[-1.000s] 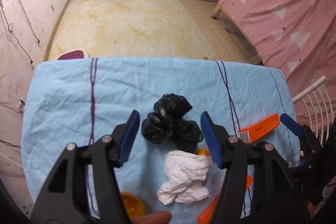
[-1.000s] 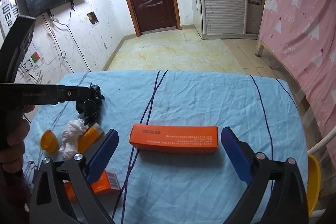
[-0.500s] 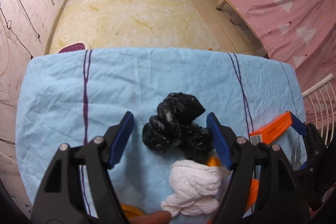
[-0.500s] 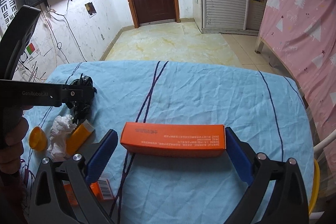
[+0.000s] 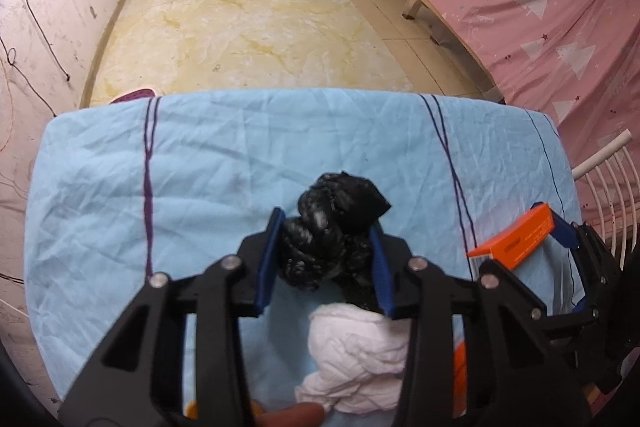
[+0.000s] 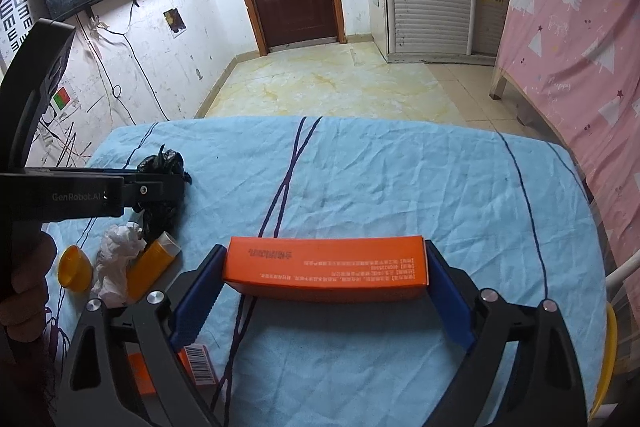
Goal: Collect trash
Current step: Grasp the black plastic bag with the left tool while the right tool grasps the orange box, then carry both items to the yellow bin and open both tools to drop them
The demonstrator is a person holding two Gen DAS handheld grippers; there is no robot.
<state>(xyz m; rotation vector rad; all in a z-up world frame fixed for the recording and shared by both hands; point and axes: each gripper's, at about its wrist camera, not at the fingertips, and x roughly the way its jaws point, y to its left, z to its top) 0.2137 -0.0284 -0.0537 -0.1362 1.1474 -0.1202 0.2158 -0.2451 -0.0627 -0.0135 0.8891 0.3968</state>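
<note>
A table draped in a light blue cloth (image 6: 380,187) with dark stripes fills the lower half of both views.

The long orange box (image 6: 326,267) is seen clamped between the blue pads of the right gripper (image 6: 326,281), one pad pressed to each short end. Its long axis runs from 9 to 3 o'clock in the right wrist view, across the line of the fingers, with the printed face turned toward the camera. In the left wrist view the same box (image 5: 516,241) appears at about 3 o'clock, tilted, with one end raised toward 1 o'clock.

The crumpled black plastic bag (image 5: 332,227) is squeezed between the pads of the left gripper (image 5: 326,255), which are drawn narrow on it. Its bulk bulges past the fingertips toward 12 o'clock, and a loose flap points toward 2 o'clock. In the right wrist view the bag (image 6: 162,163) is found at 9 o'clock, partly hidden behind the left gripper's finger.

A wad of white tissue (image 5: 360,363) lies just behind the bag, toward 6 o'clock. A small orange tube (image 6: 154,263) touches the tissue, and a yellow cap (image 6: 74,267) rests at 8 o'clock. A smaller orange carton with a barcode (image 6: 198,363) lies under the right gripper's left finger.
</note>
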